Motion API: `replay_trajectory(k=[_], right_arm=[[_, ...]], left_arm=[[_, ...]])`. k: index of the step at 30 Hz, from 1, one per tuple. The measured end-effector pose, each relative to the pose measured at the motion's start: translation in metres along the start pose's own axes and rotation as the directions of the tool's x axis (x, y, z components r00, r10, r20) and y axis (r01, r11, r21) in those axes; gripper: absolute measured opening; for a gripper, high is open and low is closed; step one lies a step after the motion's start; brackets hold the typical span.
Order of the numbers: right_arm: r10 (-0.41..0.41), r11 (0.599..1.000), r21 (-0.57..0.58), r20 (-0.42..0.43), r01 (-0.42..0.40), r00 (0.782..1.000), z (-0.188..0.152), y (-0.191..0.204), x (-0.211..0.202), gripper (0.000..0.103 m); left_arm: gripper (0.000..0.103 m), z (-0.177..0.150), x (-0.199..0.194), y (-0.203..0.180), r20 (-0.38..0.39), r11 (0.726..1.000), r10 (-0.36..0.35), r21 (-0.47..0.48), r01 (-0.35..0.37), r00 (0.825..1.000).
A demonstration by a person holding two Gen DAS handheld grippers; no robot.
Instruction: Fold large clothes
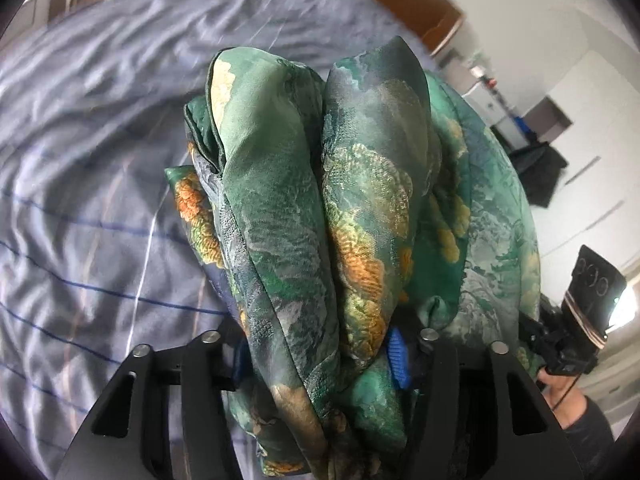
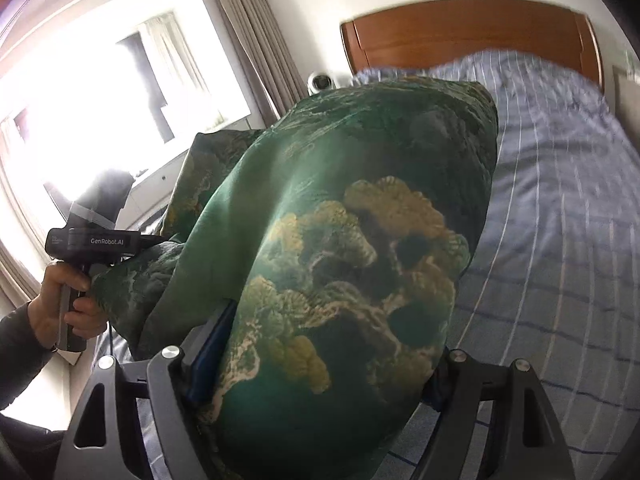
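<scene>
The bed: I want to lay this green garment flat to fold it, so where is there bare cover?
The striped bed cover lies bare from the wooden headboard down the side right of the green floral garment, and left of it in the left wrist view. It is crowded at the window-side edge, where both grippers bunch the cloth.

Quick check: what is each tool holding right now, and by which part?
Both hold the green patterned garment. The left tool pinches bunched folds of it; the right tool grips a broad draped section. Which edges these are cannot be told.
</scene>
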State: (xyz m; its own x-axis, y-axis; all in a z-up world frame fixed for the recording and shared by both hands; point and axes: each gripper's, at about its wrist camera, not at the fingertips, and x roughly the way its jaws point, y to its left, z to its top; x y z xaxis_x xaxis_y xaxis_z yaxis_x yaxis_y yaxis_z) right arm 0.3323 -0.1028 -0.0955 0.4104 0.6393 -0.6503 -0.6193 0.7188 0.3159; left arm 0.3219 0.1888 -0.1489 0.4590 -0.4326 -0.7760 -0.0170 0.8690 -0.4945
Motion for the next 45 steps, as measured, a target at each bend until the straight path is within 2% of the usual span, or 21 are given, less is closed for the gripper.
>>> replay_trajectory(k=[2,4,6,8,10,12,14,15,17,18,19,21,22,24,25,26,29,33,37,41,45], right_arm=[[0.000,0.998,0.066,-0.061,0.004,0.998,-0.008,-0.019,0.027,0.079],[-0.006,0.988,0.155,-0.121,0.025,0.993,-0.019,-0.037,0.049,0.082],[0.034,0.963,0.270,-0.094,-0.007,0.995,-0.030,-0.057,0.049,0.098],[0.022,0.958,0.285,-0.041,-0.009,0.999,-0.033,-0.060,0.031,0.103],[-0.022,0.971,0.237,-0.021,0.026,1.000,-0.034,-0.056,0.005,0.103],[-0.108,0.982,0.158,0.008,0.105,0.994,-0.035,-0.045,-0.023,0.103],[-0.211,0.976,0.068,0.047,0.207,0.976,-0.035,-0.031,-0.050,0.103],[-0.288,0.957,0.016,0.078,0.288,0.954,-0.037,-0.018,-0.066,0.103],[-0.391,0.916,-0.042,0.135,0.399,0.911,-0.040,-0.002,-0.089,0.103],[-0.428,0.893,-0.062,0.182,0.445,0.885,-0.044,0.012,-0.104,0.103],[-0.444,0.883,-0.061,0.215,0.466,0.870,-0.045,0.019,-0.115,0.103],[-0.470,0.870,-0.019,0.267,0.492,0.841,-0.051,0.034,-0.135,0.103],[-0.482,0.867,-0.003,0.248,0.499,0.840,-0.050,0.037,-0.140,0.103],[-0.496,0.864,0.017,0.205,0.504,0.844,-0.050,0.044,-0.139,0.103],[-0.511,0.857,0.037,0.180,0.513,0.840,-0.052,0.045,-0.140,0.103],[-0.514,0.857,0.052,0.171,0.513,0.841,-0.054,0.045,-0.141,0.103],[-0.535,0.845,0.068,0.131,0.531,0.834,-0.062,0.058,-0.142,0.103],[-0.569,0.822,0.031,0.104,0.569,0.816,-0.073,0.084,-0.141,0.103],[-0.575,0.818,0.029,0.082,0.575,0.814,-0.079,0.100,-0.142,0.103],[-0.574,0.818,0.023,0.075,0.574,0.815,-0.084,0.111,-0.143,0.103],[-0.584,0.812,0.026,0.067,0.583,0.809,-0.085,0.118,-0.142,0.103]], left_arm=[[0.070,-0.002,0.018,0.013,-0.042,0.999,0.009,-0.047,-0.011,0.999],[0.077,-0.006,0.013,0.023,0.007,0.996,-0.041,-0.076,0.041,0.999],[0.079,-0.010,-0.003,0.020,0.027,0.997,-0.054,-0.062,0.055,0.998],[0.083,-0.017,-0.024,0.010,0.052,1.000,-0.012,-0.004,0.012,0.999],[0.091,-0.029,-0.057,-0.014,0.165,0.981,0.128,0.124,-0.150,0.978],[0.097,-0.044,-0.081,-0.039,0.278,0.930,0.236,0.215,-0.300,0.931],[0.101,-0.064,-0.104,-0.068,0.398,0.869,0.314,0.244,-0.430,0.862],[0.101,-0.077,-0.114,-0.083,0.452,0.846,0.343,0.231,-0.480,0.823],[0.103,-0.097,-0.126,-0.106,0.537,0.819,0.378,0.185,-0.543,0.754],[0.103,-0.106,-0.132,-0.117,0.564,0.823,0.373,0.166,-0.544,0.737],[0.103,-0.116,-0.136,-0.127,0.572,0.831,0.371,0.147,-0.536,0.732],[0.103,-0.122,-0.137,-0.135,0.554,0.846,0.400,0.082,-0.526,0.730],[0.103,-0.128,-0.136,-0.140,0.538,0.848,0.414,0.064,-0.525,0.734],[0.103,-0.136,-0.132,-0.150,0.534,0.834,0.433,0.068,-0.548,0.726],[0.103,-0.143,-0.131,-0.157,0.532,0.816,0.448,0.086,-0.572,0.719],[0.103,-0.141,-0.125,-0.158,0.524,0.807,0.454,0.101,-0.582,0.721],[0.103,-0.150,-0.116,-0.165,0.465,0.802,0.469,0.133,-0.583,0.751],[0.103,-0.165,-0.114,-0.168,0.416,0.824,0.460,0.127,-0.552,0.784],[0.103,-0.174,-0.114,-0.173,0.393,0.834,0.454,0.126,-0.536,0.799],[0.103,-0.179,-0.116,-0.172,0.362,0.851,0.437,0.129,-0.508,0.823],[0.103,-0.184,-0.120,-0.175,0.359,0.841,0.450,0.138,-0.523,0.818]])
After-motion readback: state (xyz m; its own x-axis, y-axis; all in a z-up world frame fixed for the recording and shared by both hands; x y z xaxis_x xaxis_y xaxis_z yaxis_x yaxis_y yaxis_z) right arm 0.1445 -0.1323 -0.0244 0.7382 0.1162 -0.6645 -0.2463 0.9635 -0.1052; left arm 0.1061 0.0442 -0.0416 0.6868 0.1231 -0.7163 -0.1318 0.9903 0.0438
